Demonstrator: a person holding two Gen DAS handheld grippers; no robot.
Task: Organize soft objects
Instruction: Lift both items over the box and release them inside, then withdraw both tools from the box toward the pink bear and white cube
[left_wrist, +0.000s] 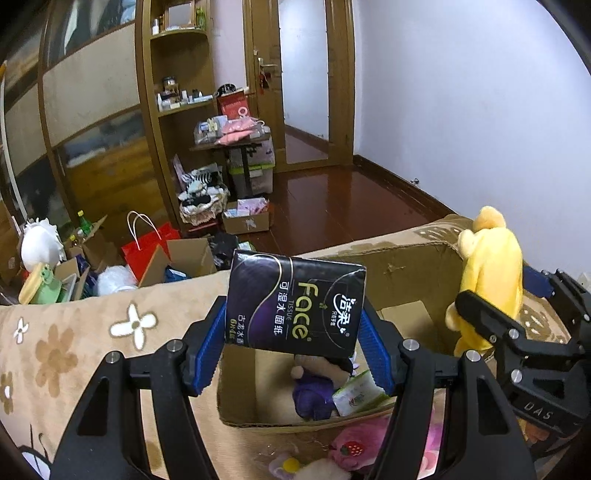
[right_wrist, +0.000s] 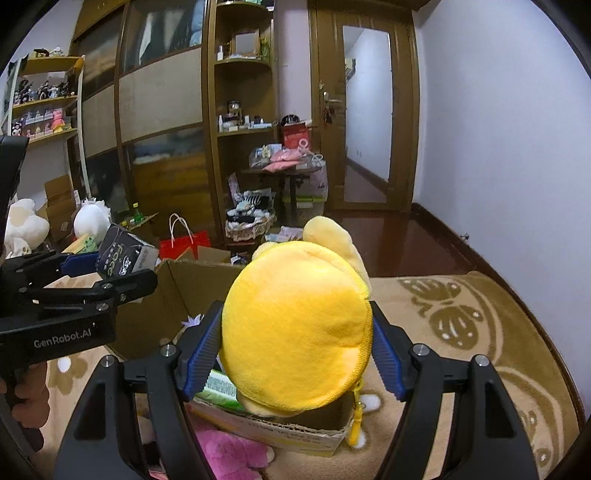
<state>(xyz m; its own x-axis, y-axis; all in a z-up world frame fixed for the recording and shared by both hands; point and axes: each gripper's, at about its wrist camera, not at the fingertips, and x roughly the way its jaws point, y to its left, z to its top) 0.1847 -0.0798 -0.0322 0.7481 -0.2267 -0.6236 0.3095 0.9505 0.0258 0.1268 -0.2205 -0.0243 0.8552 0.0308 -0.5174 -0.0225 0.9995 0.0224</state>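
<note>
Hovering over the open brown cardboard box already holding 2 soft items, left tongs clamp a black tissue pack, right tongs a yellow plush pouch, both undropped.

You are in a lived-in bedroom of a home. A bed with a beige flowered blanket fills the near ground. On the far side stands a tall wooden wardrobe with a rounded corner shelf of jars and bottles, and to its right a wooden door with glass panes. The dark wooden floor carries open cartons, a red gift bag and a basket of laundry. At far left, wall shelves hold small figurines.
</note>
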